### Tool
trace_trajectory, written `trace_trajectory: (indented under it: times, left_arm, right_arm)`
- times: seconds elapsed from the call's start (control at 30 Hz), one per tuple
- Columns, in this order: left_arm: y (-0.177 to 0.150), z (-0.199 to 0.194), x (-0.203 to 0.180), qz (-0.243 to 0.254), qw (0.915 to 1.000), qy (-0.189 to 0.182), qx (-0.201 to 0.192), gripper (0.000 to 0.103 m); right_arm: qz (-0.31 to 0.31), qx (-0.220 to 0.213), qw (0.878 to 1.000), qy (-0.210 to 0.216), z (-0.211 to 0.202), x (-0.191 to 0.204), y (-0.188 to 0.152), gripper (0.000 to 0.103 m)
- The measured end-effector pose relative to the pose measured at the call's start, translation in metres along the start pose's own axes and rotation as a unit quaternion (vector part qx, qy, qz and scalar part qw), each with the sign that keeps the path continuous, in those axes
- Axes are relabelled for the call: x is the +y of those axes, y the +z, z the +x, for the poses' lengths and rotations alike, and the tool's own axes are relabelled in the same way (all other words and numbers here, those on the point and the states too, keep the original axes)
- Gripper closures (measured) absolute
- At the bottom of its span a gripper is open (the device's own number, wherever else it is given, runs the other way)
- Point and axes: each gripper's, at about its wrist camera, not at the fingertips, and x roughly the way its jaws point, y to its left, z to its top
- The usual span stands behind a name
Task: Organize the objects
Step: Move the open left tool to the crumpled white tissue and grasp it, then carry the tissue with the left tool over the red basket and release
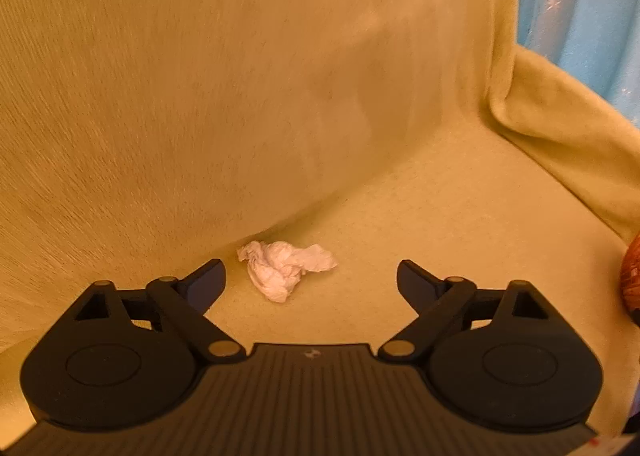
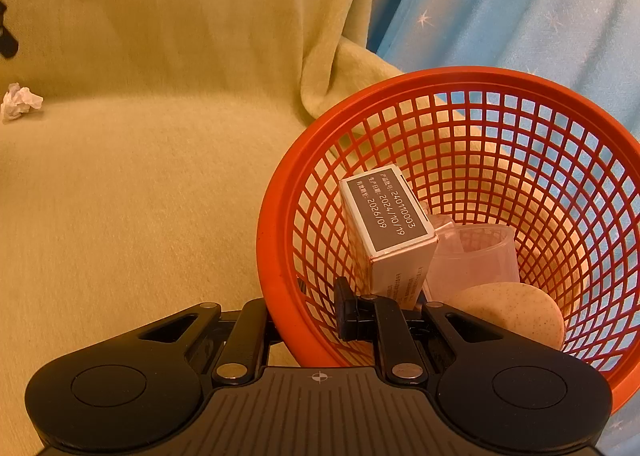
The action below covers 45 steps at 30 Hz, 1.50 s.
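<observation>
Basket (image 2: 280, 256), w/ box (image 2: 384, 224), cup (image 2: 480, 256) inside, clamped by right tool (image 2: 316, 312); left tool (image 2: 4, 36) spread wide.

Dim warm amber light, soft shadows, fisheye bending edges, slight blur.

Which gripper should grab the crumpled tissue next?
Left. The left gripper is open with the crumpled tissue lying just ahead between its fingers on the sofa seat. The right gripper is shut on the orange basket rim, holding it tilted.
</observation>
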Motion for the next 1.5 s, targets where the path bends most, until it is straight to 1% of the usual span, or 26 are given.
trace_trajectory:
  times: [0.07, 0.2, 0.27, 0.4, 0.47, 0.5, 0.6, 0.67, 0.73, 0.8, 0.9, 0.93, 0.97, 1.13, 1.5]
  left_arm:
    - [-0.004, 0.011, 0.005, -0.005, 1.0000, 0.004, 0.005, 0.016]
    - [-0.011, 0.031, 0.012, -0.018, 0.9997, 0.005, 0.015, 0.025]
    - [-0.014, 0.039, 0.016, -0.022, 0.9995, 0.005, 0.022, 0.027]
    - [-0.020, 0.053, 0.019, -0.021, 0.9992, 0.012, 0.032, 0.038]
    - [-0.022, 0.059, 0.021, -0.021, 0.9990, 0.017, 0.036, 0.040]
    - [-0.024, 0.062, 0.022, -0.022, 0.9989, 0.017, 0.038, 0.044]
    - [-0.026, 0.070, 0.022, -0.021, 0.9987, 0.021, 0.041, 0.047]
    - [-0.027, 0.074, 0.021, -0.015, 0.9986, 0.025, 0.043, 0.052]
    - [-0.027, 0.077, 0.020, -0.015, 0.9986, 0.028, 0.042, 0.061]
    - [-0.027, 0.078, 0.019, -0.012, 0.9986, 0.036, 0.038, 0.064]
    - [-0.023, 0.080, 0.021, -0.014, 0.9986, 0.038, 0.035, 0.070]
    - [-0.021, 0.081, 0.020, -0.011, 0.9985, 0.040, 0.036, 0.077]
    - [-0.020, 0.081, 0.021, -0.009, 0.9984, 0.041, 0.038, 0.080]
    - [-0.016, 0.075, 0.022, -0.009, 0.9984, 0.041, 0.039, 0.084]
    - [-0.020, 0.023, 0.005, 0.004, 0.9996, 0.012, 0.024, 0.084]
  right_arm:
    - [0.001, 0.000, 1.000, 0.000, 0.000, 0.000, 0.001, 0.092]
    - [0.001, 0.000, 1.000, 0.001, 0.001, 0.000, 0.001, 0.092]
    - [0.001, 0.001, 1.000, 0.001, 0.002, 0.001, 0.002, 0.092]
    - [-0.002, 0.002, 1.000, 0.000, 0.003, 0.001, 0.002, 0.091]
    - [-0.001, 0.002, 1.000, 0.000, 0.003, 0.000, 0.001, 0.091]
    - [0.001, 0.002, 1.000, 0.000, 0.003, -0.001, 0.001, 0.091]
    - [0.002, 0.002, 1.000, 0.000, 0.004, -0.001, 0.002, 0.091]
    - [0.001, 0.002, 1.000, 0.000, 0.004, 0.000, 0.002, 0.091]
    - [0.000, 0.003, 1.000, 0.000, 0.004, 0.000, 0.002, 0.091]
    - [0.000, 0.003, 1.000, 0.000, 0.005, 0.000, 0.002, 0.091]
    - [0.000, 0.003, 1.000, 0.000, 0.005, -0.001, 0.002, 0.091]
    - [-0.001, 0.003, 1.000, 0.000, 0.005, 0.000, 0.003, 0.091]
    - [-0.001, 0.003, 1.000, 0.000, 0.005, 0.000, 0.003, 0.091]
    - [0.000, 0.003, 1.000, 0.000, 0.005, 0.000, 0.003, 0.091]
    - [0.001, 0.002, 1.000, 0.001, 0.005, -0.001, 0.003, 0.091]
